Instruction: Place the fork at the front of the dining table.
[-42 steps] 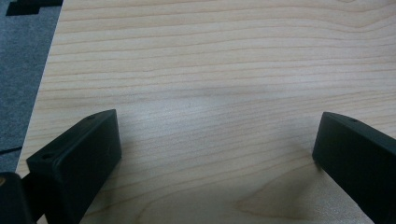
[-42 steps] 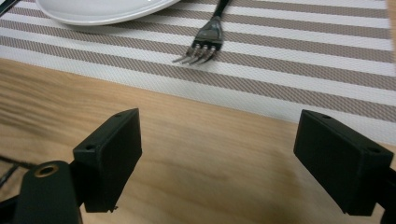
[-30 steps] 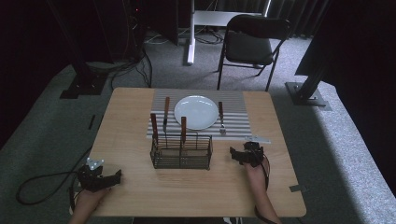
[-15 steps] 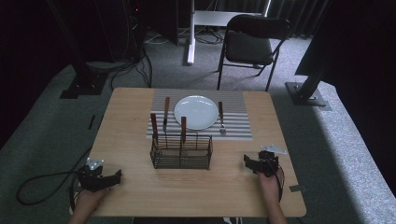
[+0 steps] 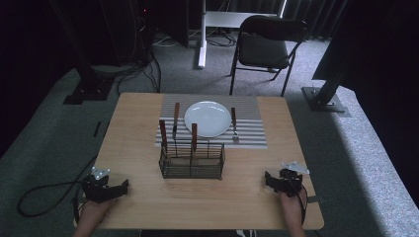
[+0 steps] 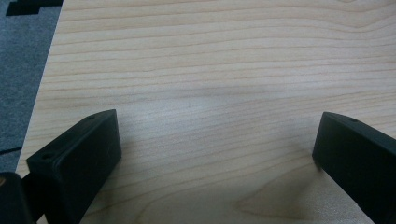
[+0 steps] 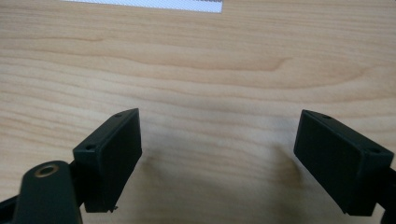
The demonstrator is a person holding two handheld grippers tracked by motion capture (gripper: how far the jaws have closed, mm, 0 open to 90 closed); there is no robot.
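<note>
- Left gripper (image 6: pixel 215 154): jaws spread wide, nothing between them but bare light wooden table (image 6: pixel 210 70).
- Right gripper (image 7: pixel 219 158): jaws released, empty; grey striped placemat (image 7: pixel 154 3) lies well ahead of them.

Dim, dark surroundings; soft overhead light on the table (image 5: pixel 247 197), faint jaw shadows, gripper views sharp.

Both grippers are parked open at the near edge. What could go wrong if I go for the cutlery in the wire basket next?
1. The two utensils standing in the wire basket have only their wooden handles showing; pulling one at an angle might tip or drag the light basket.
2. The plate, knife and fork lie right behind it, so an overreach may knock them.
3. The right gripper sits near the table edge; its trailing cable could snag.
</note>
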